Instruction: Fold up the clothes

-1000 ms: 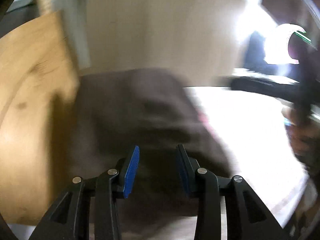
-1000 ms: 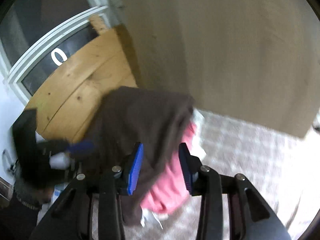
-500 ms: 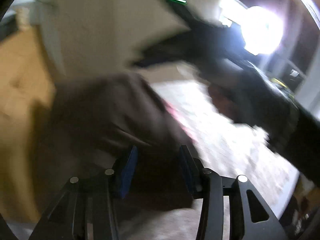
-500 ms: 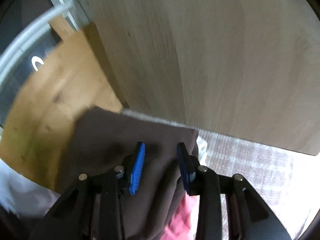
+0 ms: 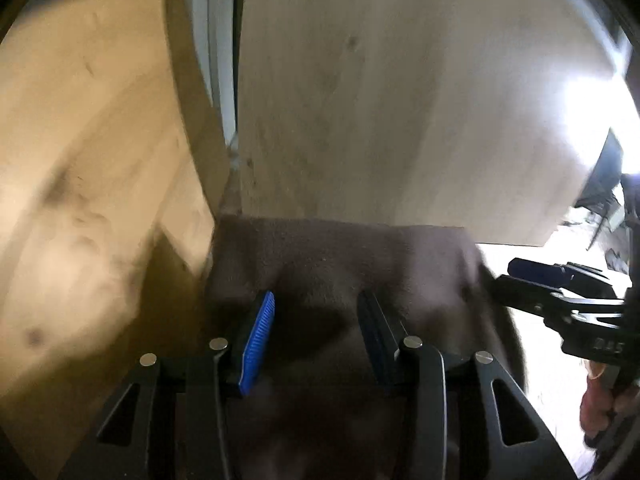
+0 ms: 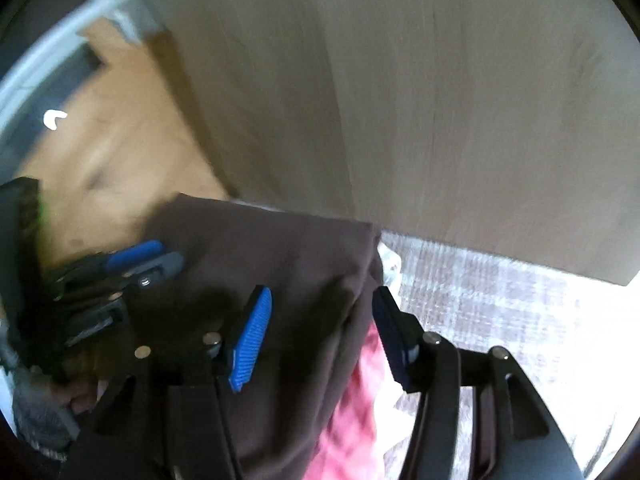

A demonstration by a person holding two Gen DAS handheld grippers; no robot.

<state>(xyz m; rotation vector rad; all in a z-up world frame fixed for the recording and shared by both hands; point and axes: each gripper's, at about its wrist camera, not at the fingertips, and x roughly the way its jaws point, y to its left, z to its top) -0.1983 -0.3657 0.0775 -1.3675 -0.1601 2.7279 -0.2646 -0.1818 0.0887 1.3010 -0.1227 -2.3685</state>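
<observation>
- A pale wood-grain panel fills the background of both wrist views, standing upright behind the clothes; it shows again in the right wrist view.
- A warmer, knotty wooden board stands to the left of the panel, its edge just beside the dark cloth; both views blur it.
- A light, faintly checked bedspread lies under the clothes and stretches off to the right in the right wrist view.
- The brown garment lies bunched in a heap close to the foot of the panel, its top edge running fairly straight across. In the right wrist view the same brown garment drapes over a pink cloth.
- The pink cloth peeks out beneath the brown one's right side, with a bit of white fabric just beside the brown corner.
- The left tongs stand open, blue pads well apart, over the brown garment with nothing clamped between them; whether the pads touch the cloth I cannot tell. They also show at the left of the right wrist view.
- The right tongs are likewise spread wide, straddling the brown garment's right portion, gripping nothing. From the left wrist view, the right tongs reach in at the garment's right edge.
</observation>
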